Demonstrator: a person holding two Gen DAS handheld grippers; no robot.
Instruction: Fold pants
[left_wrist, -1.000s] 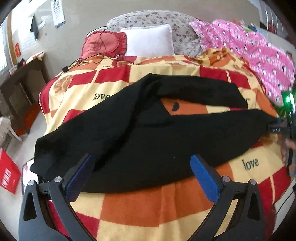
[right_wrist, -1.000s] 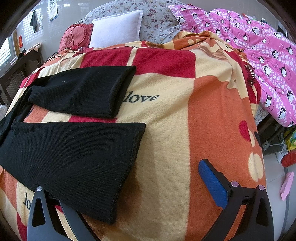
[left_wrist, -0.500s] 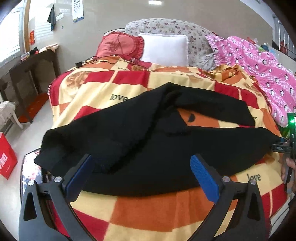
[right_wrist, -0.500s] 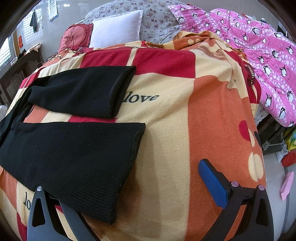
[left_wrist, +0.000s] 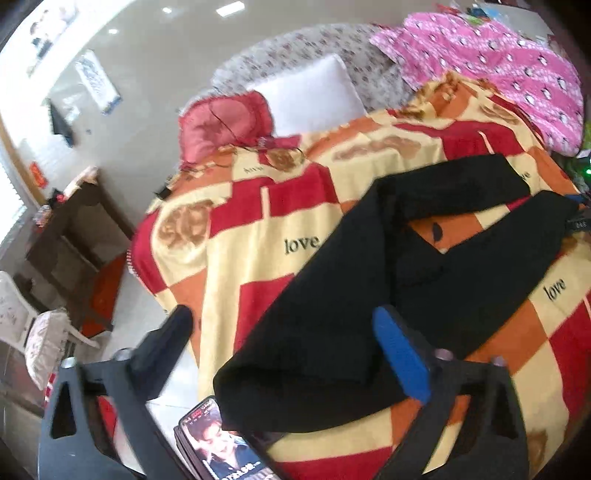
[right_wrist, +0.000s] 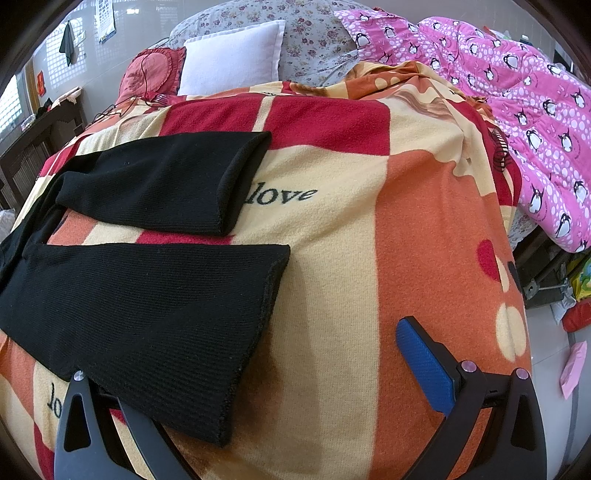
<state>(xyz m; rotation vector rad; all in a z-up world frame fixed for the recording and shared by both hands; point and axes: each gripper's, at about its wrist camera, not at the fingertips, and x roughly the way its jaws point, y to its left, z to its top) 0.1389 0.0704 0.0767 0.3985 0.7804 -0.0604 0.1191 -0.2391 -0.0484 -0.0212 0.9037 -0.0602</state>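
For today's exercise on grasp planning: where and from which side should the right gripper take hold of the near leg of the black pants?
Grip the hem corner of the near leg of the black pants. It lies flat on the blanket, open end facing the right gripper. Come from the near bed edge, one finger under the hem, one above.

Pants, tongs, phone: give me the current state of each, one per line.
Pants: unfolded, flat on the blanket, legs apart.
Left tongs: closing, waist end between the fingers, not pinched.
Right tongs: open; near leg's hem lies over the left finger.
Phone: screen lit, partly under the waist end.
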